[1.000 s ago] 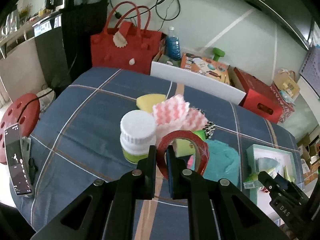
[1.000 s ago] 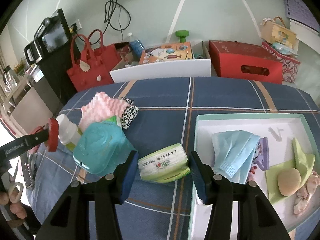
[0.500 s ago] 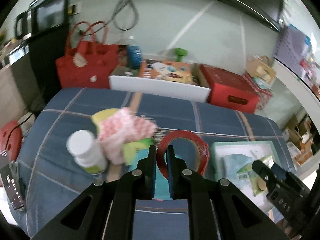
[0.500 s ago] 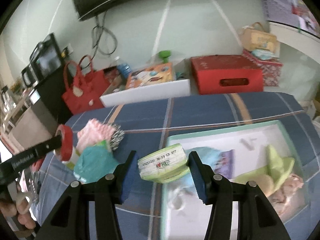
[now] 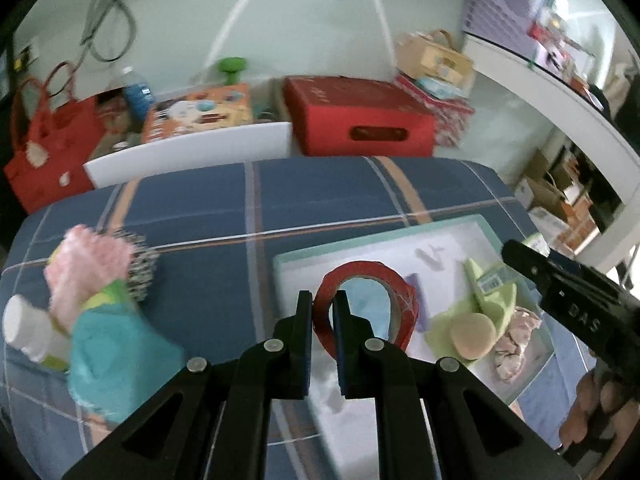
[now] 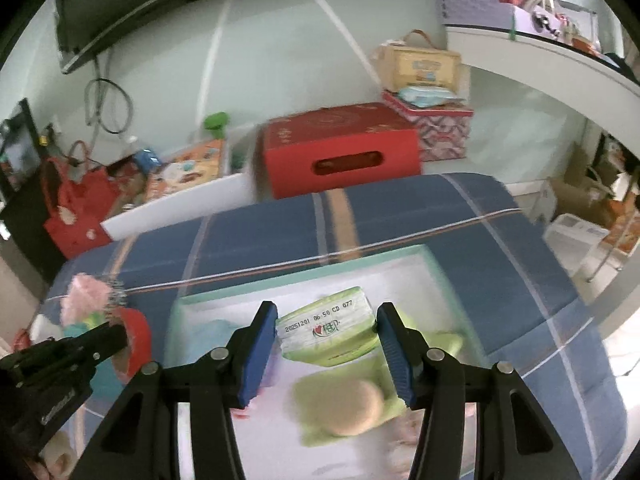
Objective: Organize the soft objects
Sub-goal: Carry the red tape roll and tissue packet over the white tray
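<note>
Your left gripper pinches the red tape roll over the tray | your right gripper clamps the tissue pack, long axis 9-to-3, tray directly beneath | right nearer the sponge at 6 | lower, then release

A red box and red handbag stand beyond the table — green dumbbell behind.
</note>
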Available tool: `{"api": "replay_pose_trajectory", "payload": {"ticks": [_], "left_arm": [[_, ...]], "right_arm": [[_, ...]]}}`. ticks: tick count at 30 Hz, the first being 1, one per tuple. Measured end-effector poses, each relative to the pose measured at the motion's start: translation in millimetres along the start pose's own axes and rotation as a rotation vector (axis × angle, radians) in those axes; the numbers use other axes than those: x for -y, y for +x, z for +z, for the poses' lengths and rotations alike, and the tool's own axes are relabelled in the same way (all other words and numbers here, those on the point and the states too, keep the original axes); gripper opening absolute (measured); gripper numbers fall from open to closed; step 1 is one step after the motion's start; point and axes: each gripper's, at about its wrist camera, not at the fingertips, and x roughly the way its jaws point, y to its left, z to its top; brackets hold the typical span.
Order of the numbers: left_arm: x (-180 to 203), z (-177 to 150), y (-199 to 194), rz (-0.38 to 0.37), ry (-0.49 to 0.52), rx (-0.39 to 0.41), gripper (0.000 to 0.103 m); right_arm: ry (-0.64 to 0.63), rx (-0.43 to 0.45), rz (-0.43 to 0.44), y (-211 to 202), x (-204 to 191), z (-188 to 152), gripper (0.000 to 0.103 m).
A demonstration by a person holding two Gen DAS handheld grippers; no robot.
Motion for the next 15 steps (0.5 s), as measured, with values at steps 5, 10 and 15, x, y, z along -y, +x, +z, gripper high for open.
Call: {"api": "replay_pose_trajectory", "payload": {"ticks": [5, 10, 15], "left_arm": [[33.5, -3.4, 26.8, -0.034, 0.062, -0.056, 0.01], [51.6, -8.7, 40.0, -0.054, 0.082, -0.095, 0.015], [56.6, -12.5, 37.3, -0.057, 0.088, -0.101, 0.044]], "right_arm": [[-0.002, -0.05, -0.014, 16.4, 15.7, 2.0, 0.055], [-0.028, -0.099, -0.003, 28.2, 11.3, 1.7, 0.056], [-0.037, -0.117, -0.022, 31.7, 9.0, 2.2, 0.061]]}}
